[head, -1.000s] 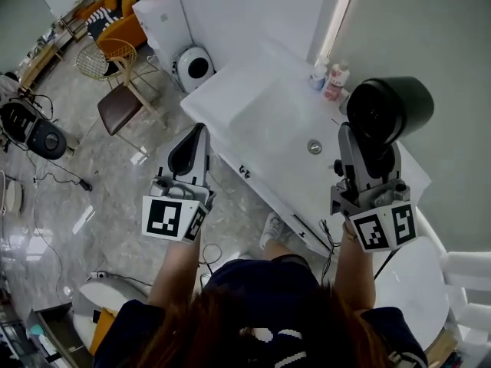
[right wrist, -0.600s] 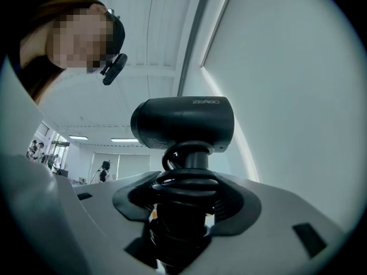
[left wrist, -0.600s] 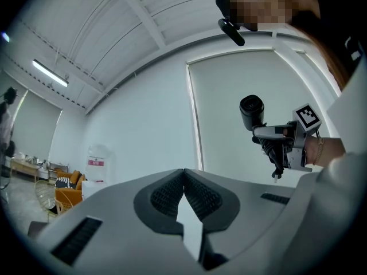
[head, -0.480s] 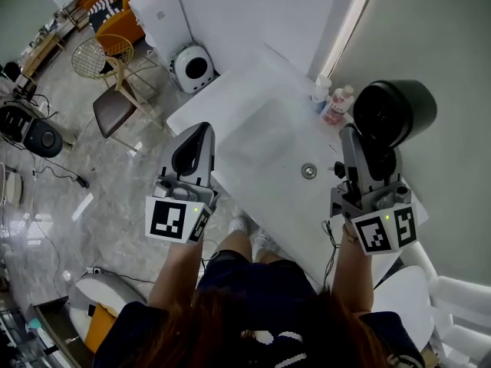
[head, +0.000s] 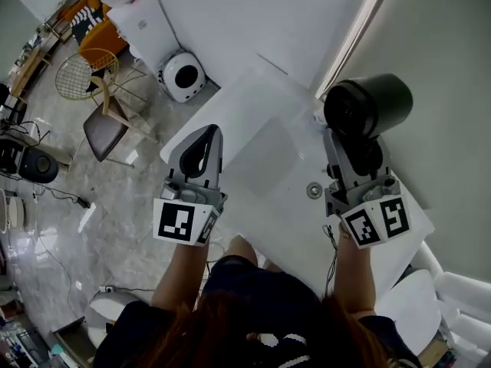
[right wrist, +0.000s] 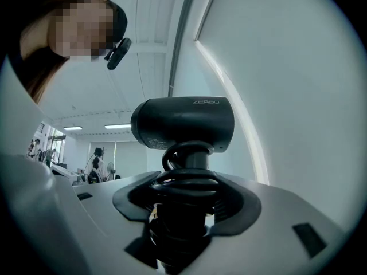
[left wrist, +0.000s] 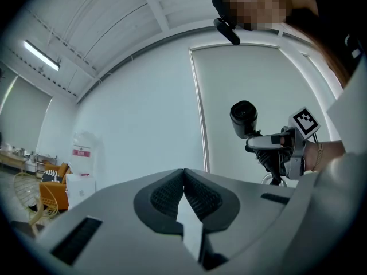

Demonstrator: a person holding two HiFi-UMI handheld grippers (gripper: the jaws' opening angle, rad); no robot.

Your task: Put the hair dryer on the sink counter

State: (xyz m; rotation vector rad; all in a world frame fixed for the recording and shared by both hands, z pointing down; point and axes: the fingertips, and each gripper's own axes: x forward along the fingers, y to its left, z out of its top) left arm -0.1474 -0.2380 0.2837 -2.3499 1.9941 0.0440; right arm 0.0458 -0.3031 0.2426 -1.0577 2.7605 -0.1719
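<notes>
Right claw (head: 354,158) clamps the hair dryer (head: 367,104) by its handle, upright, over the tabletop (head: 295,228); left claw (head: 201,150) closed, empty.

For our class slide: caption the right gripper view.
Right claw clamps a black cylindrical hair dryer by its cord-wrapped handle.

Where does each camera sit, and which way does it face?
Head view: on the person's head, facing steeply down at the sink counter; shows hair, both forearms, the left gripper and the right gripper.
Left gripper view: on the left gripper, along its shut, empty jaws toward a white wall; shows the person's right wrist.
Right gripper view: on the right gripper, tilted upward along jaws clamping the hair dryer by its handle; shows the person's head.
Shared: the hair dryer appears in all three.
</notes>
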